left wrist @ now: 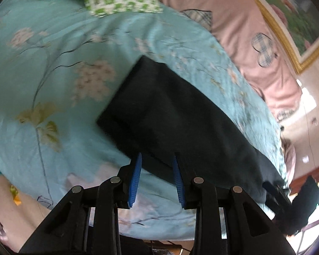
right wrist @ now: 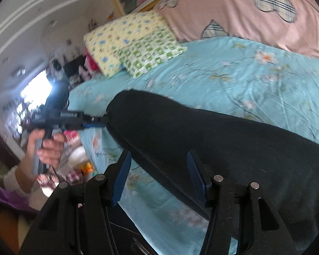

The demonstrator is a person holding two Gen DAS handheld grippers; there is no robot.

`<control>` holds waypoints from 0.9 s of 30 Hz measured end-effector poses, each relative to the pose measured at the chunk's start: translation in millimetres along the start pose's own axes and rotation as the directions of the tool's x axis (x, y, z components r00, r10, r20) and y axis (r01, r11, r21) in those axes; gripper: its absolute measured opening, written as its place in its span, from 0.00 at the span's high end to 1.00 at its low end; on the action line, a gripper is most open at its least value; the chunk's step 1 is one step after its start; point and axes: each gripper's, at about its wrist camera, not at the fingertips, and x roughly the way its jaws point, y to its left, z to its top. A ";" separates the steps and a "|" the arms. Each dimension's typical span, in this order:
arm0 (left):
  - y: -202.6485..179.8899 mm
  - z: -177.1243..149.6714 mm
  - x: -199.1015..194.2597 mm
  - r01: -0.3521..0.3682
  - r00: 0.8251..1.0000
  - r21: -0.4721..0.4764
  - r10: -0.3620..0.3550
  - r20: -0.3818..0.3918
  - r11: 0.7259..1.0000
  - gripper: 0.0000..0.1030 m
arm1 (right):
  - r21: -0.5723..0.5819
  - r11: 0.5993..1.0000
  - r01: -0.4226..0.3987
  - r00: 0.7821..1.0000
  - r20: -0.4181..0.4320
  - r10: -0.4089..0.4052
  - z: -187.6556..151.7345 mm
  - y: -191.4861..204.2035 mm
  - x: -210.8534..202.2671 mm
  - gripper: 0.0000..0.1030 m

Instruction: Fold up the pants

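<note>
One pair of black pants (left wrist: 180, 114) spread across centre frame on a turquoise floral bed (left wrist: 53, 85). Two pillows (right wrist: 134, 44) upper left. Left tongs (left wrist: 156, 178) and right tongs (right wrist: 157, 176) both parted, empty.

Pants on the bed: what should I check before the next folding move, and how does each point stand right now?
1. Left hand-held gripper open: ok, fingers apart.
2. Right hand-held gripper open: ok, fingers wide apart.
3. Black pants resting on the teal bedsheet: ok.
4. Fabric caught between either gripper's fingers: cannot tell.
5. Pillows apart from the pants: ok.
6. Pants lying flat with edges aligned: cannot tell, the frames are blurred.
</note>
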 end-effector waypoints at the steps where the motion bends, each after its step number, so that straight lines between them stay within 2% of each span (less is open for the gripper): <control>1: 3.0 2.1 1.0 -0.002 1.000 -0.019 0.002 0.000 1.000 0.68 | -0.024 1.000 0.009 1.000 -0.013 -0.009 0.8 3.6 4.7 0.45; 13: -7.1 13.2 6.3 -0.033 0.999 -0.010 0.033 -0.001 0.999 0.65 | -0.219 0.966 0.137 0.980 -0.113 -0.165 -5.2 16.2 32.6 0.45; 17: -5.7 10.9 -9.9 -0.053 0.998 -0.002 0.053 0.031 0.999 0.65 | -0.222 0.965 0.140 0.980 -0.109 -0.168 -3.7 14.2 32.3 0.45; 19: -4.5 12.7 -15.9 -0.067 0.997 0.008 0.066 0.047 0.998 0.57 | -0.218 0.966 0.138 0.981 -0.102 -0.164 -2.4 13.2 31.4 0.45; 20: -4.3 14.9 -15.9 -0.094 0.994 0.014 0.093 0.060 0.996 0.56 | -0.219 0.966 0.137 0.982 -0.099 -0.162 -1.9 13.6 31.8 0.45; 27: -4.4 31.6 7.4 -0.134 0.990 0.035 0.132 0.041 0.990 0.58 | -0.255 0.955 0.153 0.973 -0.129 -0.191 -0.3 12.2 46.7 0.47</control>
